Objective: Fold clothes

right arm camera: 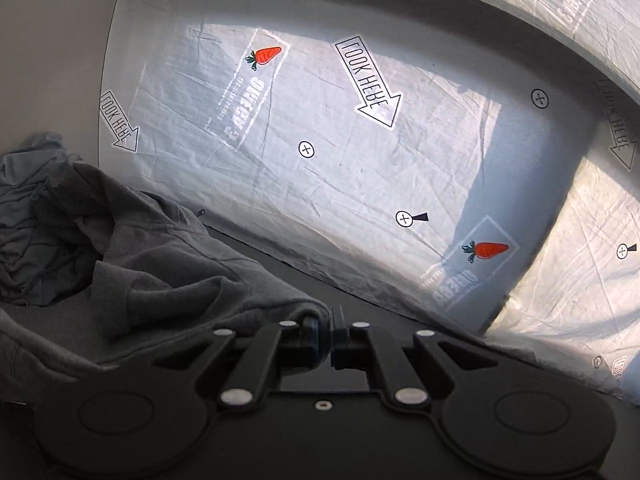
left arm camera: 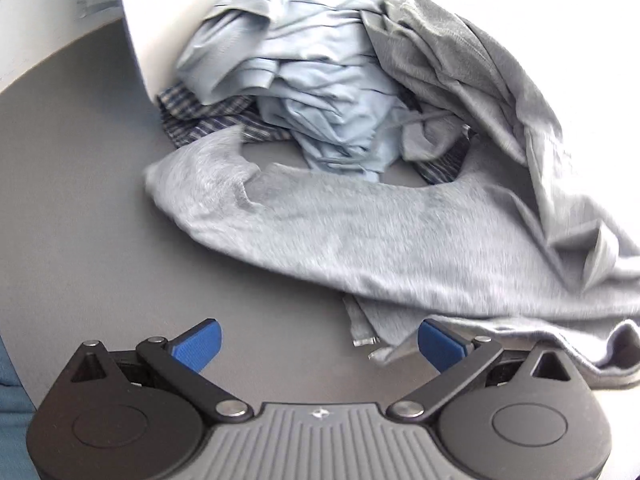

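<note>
1. Left gripper (left arm camera: pixel 319 344): jaws spread wide, blue pads (left arm camera: pixel 198 346) clamp nothing. It hovers low over the grey table (left arm camera: pixel 80 208), just short of the near hem of the grey t-shirt (left arm camera: pixel 360 232); the right pad sits touching or just beside a folded bit of that hem, can't tell which.
2. Grey t-shirt lies partly spread across the table in the left wrist view, neck opening toward the pile, its right side lifted and bunched up.
3. Behind it, a heap: light blue garment (left arm camera: pixel 312 80) crumpled on top, a dark striped garment (left arm camera: pixel 192 120) peeking out underneath. Both unfolded, waiting.
4. Right gripper (right arm camera: pixel 325 340): jaws closed tight on an edge of the grey t-shirt (right arm camera: pixel 168 272), cloth pinched at the tips and trailing off to the left. Beyond it a printed plastic sheet (right arm camera: pixel 320 152) with carrot logos and arrows.
5. Step, as judged: early. One shirt is being pulled free of the pile and laid flat; no fold made yet.
6. Next move likely calls for the left gripper to go forward, close on the near hem or corner, then both pull apart to tension and flatten the shirt clear of the heap.
7. Frame is motion-blurred, so fine edge detail is unsure.
</note>
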